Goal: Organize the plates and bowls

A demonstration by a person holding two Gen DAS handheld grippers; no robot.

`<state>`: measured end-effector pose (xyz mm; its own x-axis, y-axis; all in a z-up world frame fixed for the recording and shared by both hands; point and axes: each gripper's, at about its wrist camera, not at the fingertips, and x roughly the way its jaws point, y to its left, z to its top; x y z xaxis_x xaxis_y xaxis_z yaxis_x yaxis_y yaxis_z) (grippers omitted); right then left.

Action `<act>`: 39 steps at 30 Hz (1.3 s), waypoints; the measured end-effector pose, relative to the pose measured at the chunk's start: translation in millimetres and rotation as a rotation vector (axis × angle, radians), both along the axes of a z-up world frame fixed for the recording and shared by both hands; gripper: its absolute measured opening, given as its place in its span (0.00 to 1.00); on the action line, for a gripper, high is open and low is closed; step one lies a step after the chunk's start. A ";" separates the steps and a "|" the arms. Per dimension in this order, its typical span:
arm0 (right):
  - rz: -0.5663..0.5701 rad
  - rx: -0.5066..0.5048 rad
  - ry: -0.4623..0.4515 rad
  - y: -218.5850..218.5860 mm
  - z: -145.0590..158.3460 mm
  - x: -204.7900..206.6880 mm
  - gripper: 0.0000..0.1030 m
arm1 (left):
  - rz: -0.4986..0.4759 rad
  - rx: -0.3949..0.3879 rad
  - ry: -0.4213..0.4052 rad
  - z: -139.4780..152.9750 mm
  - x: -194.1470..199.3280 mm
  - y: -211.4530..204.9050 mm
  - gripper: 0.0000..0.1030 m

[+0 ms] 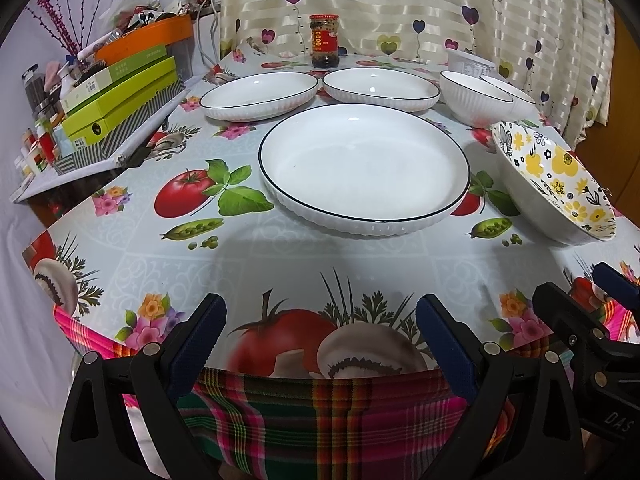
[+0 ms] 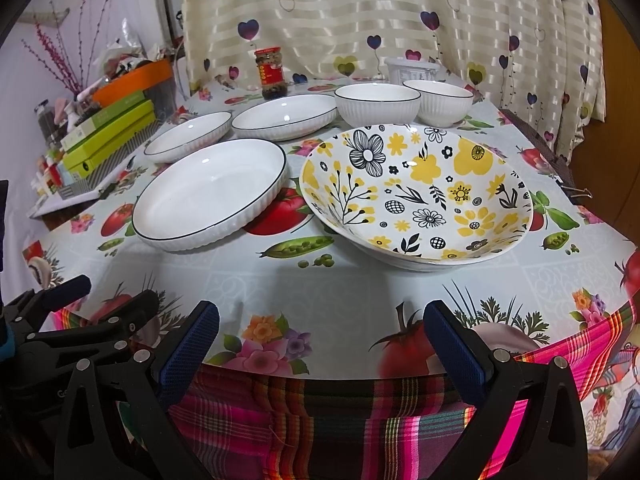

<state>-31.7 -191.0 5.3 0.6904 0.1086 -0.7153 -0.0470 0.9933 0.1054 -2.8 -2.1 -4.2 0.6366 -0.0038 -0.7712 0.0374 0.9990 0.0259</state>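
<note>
A large white plate with a dark rim sits mid-table. Behind it lie two smaller white plates. Two white ribbed bowls stand at the back right. A wide bowl with yellow and black flowers rests to the right of the large plate. My left gripper hangs open over the table's near edge, nothing between its fingers. My right gripper is open too, in front of the flowered bowl.
A red-labelled jar and a white tub stand by the curtain at the back. Green boxes and small bottles crowd a shelf on the left. A plaid cloth hangs over the near table edge.
</note>
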 end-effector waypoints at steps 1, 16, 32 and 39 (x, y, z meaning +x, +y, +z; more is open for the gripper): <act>0.000 0.000 0.001 -0.4 0.2 -0.6 1.00 | 0.000 -0.002 0.000 -0.3 0.7 1.1 0.94; 0.001 0.001 0.001 0.1 0.9 -0.9 1.00 | 0.001 -0.005 -0.001 -0.9 1.9 3.6 0.94; -0.001 0.001 0.001 -0.5 1.3 -1.2 1.00 | 0.004 -0.003 -0.001 -0.4 1.2 5.1 0.94; 0.003 0.011 -0.012 0.1 4.5 4.4 1.00 | -0.013 -0.018 -0.020 6.5 -2.9 6.4 0.94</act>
